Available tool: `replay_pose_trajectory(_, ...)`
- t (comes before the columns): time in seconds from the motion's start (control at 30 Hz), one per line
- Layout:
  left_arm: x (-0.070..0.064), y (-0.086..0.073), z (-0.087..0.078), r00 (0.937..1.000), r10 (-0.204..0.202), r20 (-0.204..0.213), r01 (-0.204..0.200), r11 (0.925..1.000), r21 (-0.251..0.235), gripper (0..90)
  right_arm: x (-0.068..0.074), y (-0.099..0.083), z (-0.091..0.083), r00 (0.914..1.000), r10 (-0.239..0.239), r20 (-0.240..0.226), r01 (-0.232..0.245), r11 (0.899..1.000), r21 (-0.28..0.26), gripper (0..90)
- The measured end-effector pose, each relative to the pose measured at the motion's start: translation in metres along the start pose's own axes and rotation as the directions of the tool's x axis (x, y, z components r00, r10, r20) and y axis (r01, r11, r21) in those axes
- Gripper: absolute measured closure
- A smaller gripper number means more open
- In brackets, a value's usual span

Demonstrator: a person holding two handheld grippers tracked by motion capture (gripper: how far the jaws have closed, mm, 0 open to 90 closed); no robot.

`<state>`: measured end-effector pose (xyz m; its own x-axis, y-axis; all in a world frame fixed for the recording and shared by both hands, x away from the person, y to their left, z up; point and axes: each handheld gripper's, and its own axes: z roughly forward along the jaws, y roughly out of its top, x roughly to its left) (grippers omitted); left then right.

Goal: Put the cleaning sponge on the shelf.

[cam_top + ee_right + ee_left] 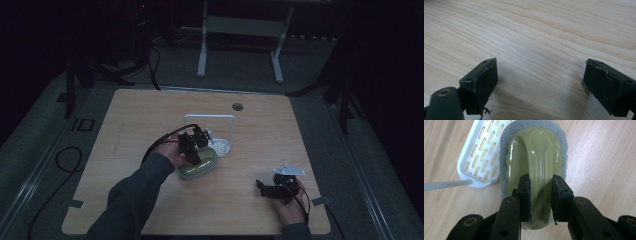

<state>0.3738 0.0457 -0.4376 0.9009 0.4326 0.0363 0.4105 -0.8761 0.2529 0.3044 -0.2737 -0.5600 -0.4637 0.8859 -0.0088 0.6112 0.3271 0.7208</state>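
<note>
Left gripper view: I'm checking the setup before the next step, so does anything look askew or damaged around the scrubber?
Nothing looks damaged or spilled. The left gripper is shut on the green handle of the scrubber, whose grey pad lies flat on the table right beside the white slotted tray. The right gripper stands open over bare wood.

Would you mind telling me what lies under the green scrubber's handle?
Under the green handle a grey scouring pad shows as a rim around it, resting on the wooden table. The left gripper clamps the handle; the pad's underside is hidden.
</note>
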Motion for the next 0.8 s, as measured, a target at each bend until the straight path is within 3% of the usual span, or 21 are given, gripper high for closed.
replay_pose_trajectory(0.2,0.0008,0.0017,0.0005,0.9998,0.019,-0.003,-0.019,0.9998,-0.009,71.9,-0.0001,0.0000,0.0000,1.0000,-0.001,0.000,0.001,1.000,-0.001,12.1)
replay_pose_trajectory(0.33,0.0002,0.0041,-0.0009,0.9983,0.054,-0.022,-0.054,0.9985,-0.011,71.9,0.0000,0.0000,0.0000,1.0000,0.001,0.000,-0.001,1.000,0.000,12.1)
replay_pose_trajectory(0.8,0.0014,0.0078,-0.0054,0.9892,0.128,-0.072,-0.130,0.9911,-0.028,71.9,0.0000,0.0000,0.0000,1.0000,0.000,0.000,0.000,1.000,0.000,12.1)
